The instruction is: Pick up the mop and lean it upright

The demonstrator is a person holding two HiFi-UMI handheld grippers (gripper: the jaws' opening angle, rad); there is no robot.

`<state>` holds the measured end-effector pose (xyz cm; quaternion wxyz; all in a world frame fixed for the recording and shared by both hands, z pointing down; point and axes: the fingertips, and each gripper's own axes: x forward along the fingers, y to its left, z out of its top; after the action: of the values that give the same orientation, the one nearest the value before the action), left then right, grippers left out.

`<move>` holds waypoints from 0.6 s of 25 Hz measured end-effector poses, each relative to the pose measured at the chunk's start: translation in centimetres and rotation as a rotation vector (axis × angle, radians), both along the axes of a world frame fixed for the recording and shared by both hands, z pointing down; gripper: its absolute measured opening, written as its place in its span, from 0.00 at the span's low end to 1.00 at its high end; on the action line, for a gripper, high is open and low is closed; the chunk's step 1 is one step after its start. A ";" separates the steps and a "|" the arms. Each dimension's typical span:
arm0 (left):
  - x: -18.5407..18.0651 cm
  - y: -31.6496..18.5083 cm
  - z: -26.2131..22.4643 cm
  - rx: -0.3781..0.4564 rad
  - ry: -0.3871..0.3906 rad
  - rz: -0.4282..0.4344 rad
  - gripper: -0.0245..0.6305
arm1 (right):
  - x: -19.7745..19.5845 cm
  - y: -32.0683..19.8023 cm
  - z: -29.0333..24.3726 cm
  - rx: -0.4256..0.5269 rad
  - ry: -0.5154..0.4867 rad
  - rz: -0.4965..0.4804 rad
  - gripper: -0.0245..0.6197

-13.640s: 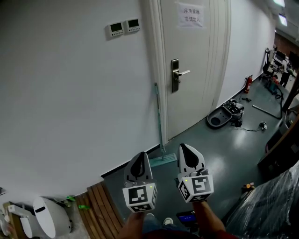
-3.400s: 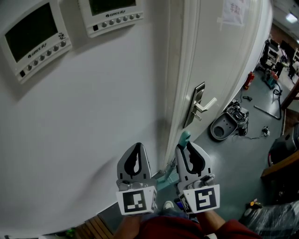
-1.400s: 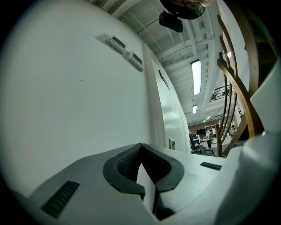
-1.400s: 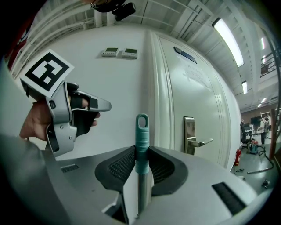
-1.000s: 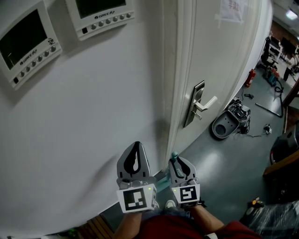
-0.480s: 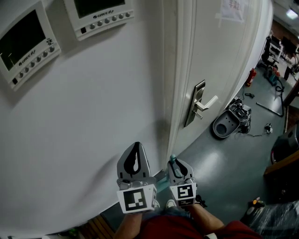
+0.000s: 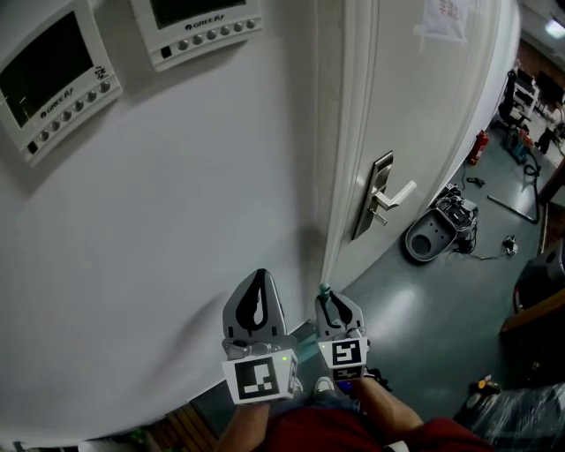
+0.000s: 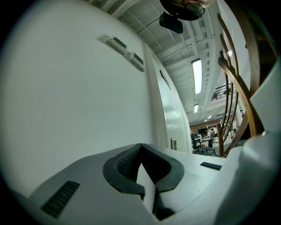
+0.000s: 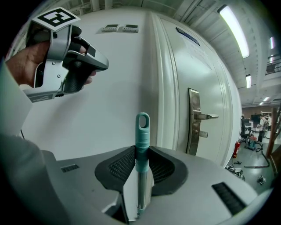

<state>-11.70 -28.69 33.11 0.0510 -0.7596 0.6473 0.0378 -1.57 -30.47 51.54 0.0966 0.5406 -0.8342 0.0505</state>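
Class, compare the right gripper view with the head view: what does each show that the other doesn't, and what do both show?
Only the right gripper view: the right gripper clamped on the mop handle, just below its hanging loop. Only the head view: that gripper's marker cube. Both: the left gripper, the door handle and the wall panels.

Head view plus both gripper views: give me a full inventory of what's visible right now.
mop: one, teal grip on silver shaft, upright near the door frame.
wall control panels: two, white with dark screens, upper left wall.
door: one, white, right of the panels.
door handle: one, silver, on the door.
fire extinguisher: one, red, far floor.
left tool: one, grey, jaws together, empty.
right tool: one, grey, clamped on the mop.
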 end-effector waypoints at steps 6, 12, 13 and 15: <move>-0.1 0.4 0.1 -0.005 -0.001 -0.003 0.06 | -1.2 -2.4 1.3 -0.003 -0.019 0.001 0.20; -0.3 0.6 0.1 -0.006 0.009 -0.006 0.06 | -2.4 -4.9 1.4 -0.012 -0.018 0.017 0.20; -0.2 0.6 0.1 -0.006 0.017 -0.005 0.06 | -2.6 -5.3 1.4 -0.011 -0.014 0.020 0.20; -0.1 0.6 0.1 -0.005 0.017 0.001 0.06 | -3.0 -6.0 1.5 -0.015 -0.012 0.020 0.20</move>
<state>-11.82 -28.06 33.20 0.0437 -0.7598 0.6473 0.0429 -4.54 -36.48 53.07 0.0952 0.5478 -0.8290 0.0608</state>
